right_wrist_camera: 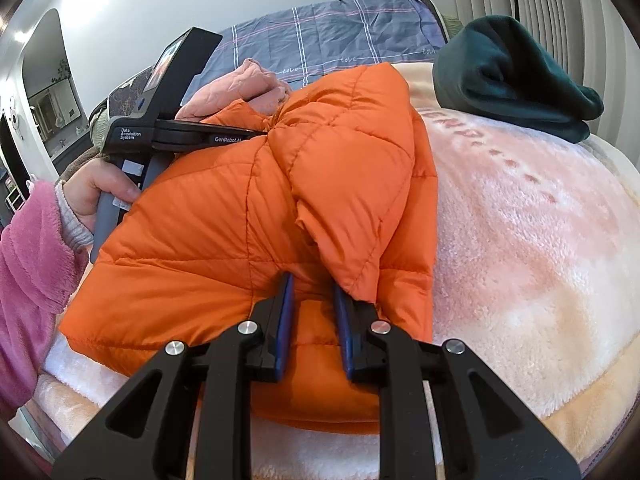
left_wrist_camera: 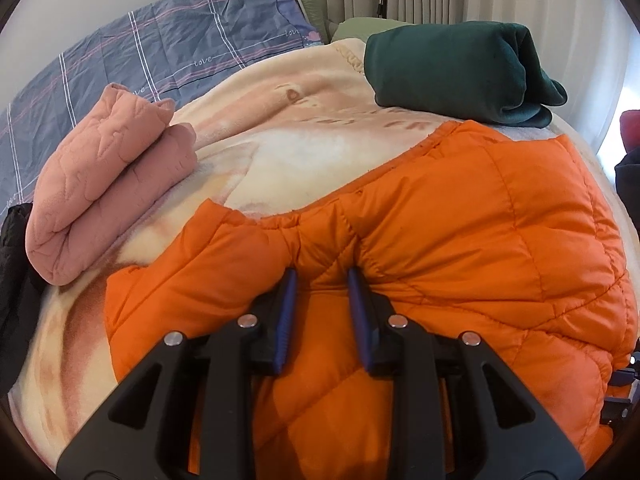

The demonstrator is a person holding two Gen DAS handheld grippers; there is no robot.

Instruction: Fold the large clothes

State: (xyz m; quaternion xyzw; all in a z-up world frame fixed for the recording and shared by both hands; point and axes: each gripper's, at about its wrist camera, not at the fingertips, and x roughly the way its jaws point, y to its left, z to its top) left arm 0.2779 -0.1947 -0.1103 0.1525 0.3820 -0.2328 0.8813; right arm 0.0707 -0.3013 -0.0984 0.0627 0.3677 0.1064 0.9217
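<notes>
I had both claws, left gripper (left_wrist_camera: pixel 322 276) and right gripper (right_wrist_camera: pixel 310 280), pinching bunched folds of the puffy quilted orange jacket (left_wrist_camera: pixel 460 216) on the plush cream blanket (left_wrist_camera: pixel 248 152).

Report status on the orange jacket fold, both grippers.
Left gripper and right gripper both clamped on the orange jacket. Jacket partly folded on the blanket. Pink bundle and green bundle sit clear.
</notes>
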